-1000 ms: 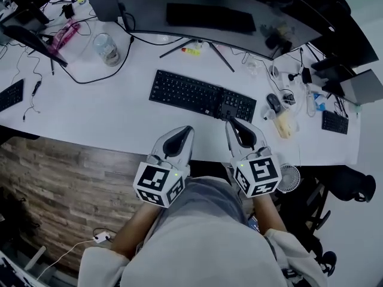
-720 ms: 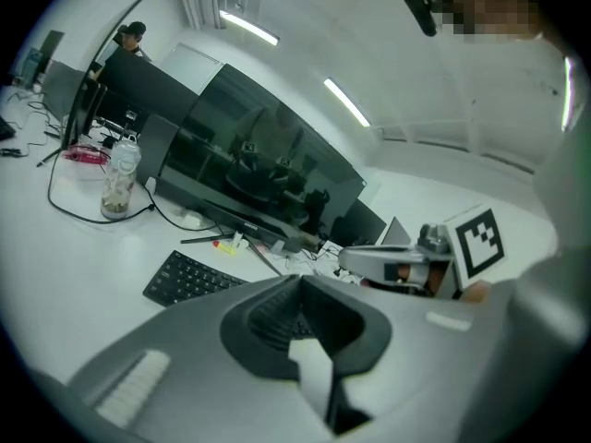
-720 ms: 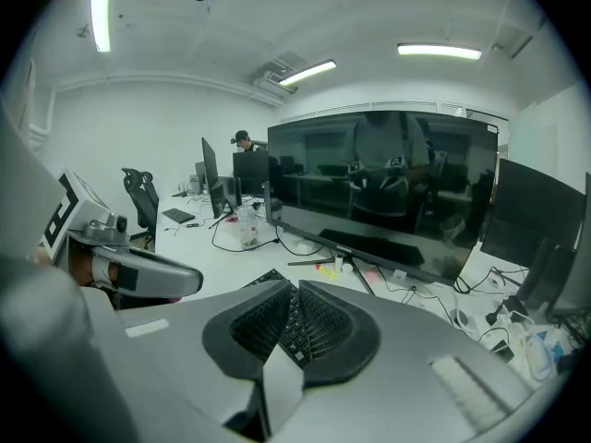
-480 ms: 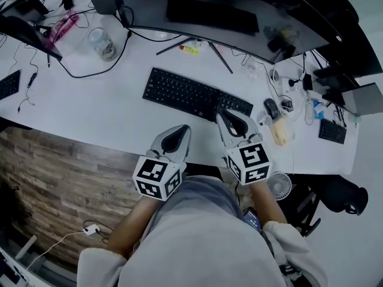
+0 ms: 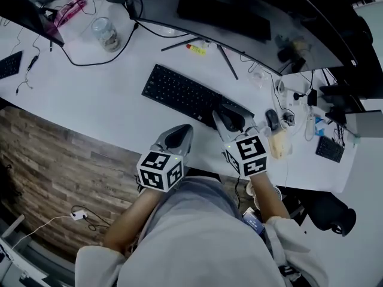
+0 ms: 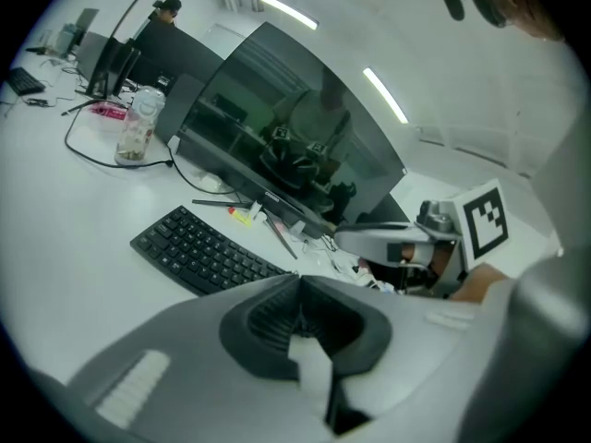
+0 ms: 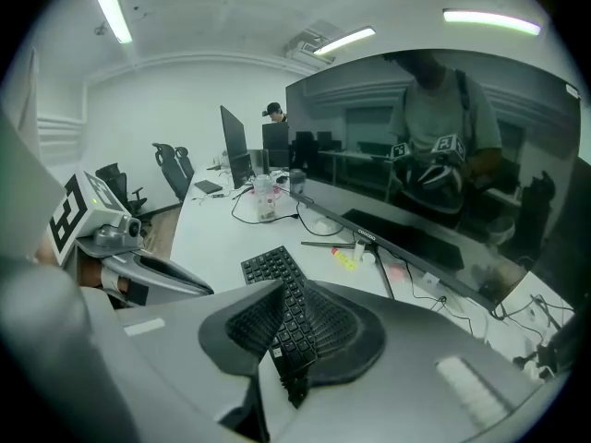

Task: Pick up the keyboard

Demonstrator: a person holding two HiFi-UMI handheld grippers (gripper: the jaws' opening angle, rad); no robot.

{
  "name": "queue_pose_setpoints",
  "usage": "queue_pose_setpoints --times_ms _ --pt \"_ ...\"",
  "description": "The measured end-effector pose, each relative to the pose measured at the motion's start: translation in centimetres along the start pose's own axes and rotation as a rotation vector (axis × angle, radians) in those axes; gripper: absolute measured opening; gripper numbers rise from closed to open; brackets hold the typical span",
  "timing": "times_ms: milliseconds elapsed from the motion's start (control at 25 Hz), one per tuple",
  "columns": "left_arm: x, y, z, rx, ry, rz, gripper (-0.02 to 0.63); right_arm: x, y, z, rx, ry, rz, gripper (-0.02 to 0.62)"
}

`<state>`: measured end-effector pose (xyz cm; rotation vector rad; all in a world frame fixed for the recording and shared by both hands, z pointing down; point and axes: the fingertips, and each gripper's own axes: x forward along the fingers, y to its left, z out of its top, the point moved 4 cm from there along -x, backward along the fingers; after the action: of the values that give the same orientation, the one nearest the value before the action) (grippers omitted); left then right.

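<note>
A black keyboard (image 5: pixel 188 94) lies slantwise on the white desk (image 5: pixel 90 94), in front of the monitor stand. My right gripper (image 5: pixel 224 115) reaches over the keyboard's right end. Its jaws are opening, and in the right gripper view the keyboard (image 7: pixel 277 270) runs through the narrow gap of that gripper (image 7: pixel 284 290); I cannot see the pads pressing on it. My left gripper (image 5: pixel 184 129) hovers at the desk's front edge, short of the keyboard and apart from it. In the left gripper view its jaws (image 6: pixel 298 284) meet with nothing between them, and the keyboard (image 6: pixel 199 249) lies ahead to the left.
A wide curved monitor (image 5: pixel 239 17) stands behind the keyboard on thin legs. A glass jar (image 5: pixel 105 33) and black cables sit at back left, a yellow marker (image 5: pixel 194 48) near the stand. A mouse (image 5: pixel 272 118), clutter and a small keypad (image 5: pixel 330 149) lie to the right.
Both grippers have moved forward and down toward the desk. The right one has come over the keyboard's right end; the left one has neared the desk's front edge.
</note>
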<state>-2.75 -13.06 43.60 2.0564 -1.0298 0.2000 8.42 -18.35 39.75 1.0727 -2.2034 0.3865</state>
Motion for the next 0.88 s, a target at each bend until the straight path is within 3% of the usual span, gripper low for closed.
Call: queue_pose_setpoints --times_ms 480,880 --pt "3.1 1.6 -3.1 -0.153 0.044 0.058 0.0 3.6 -1.7 -2.4 0.006 0.086 0.127 0.094" --pt "5.6 4.0 -5.4 -0.295 0.065 0.139 0.0 6.0 -3.5 -4.5 0.003 0.159 0.185 0.133"
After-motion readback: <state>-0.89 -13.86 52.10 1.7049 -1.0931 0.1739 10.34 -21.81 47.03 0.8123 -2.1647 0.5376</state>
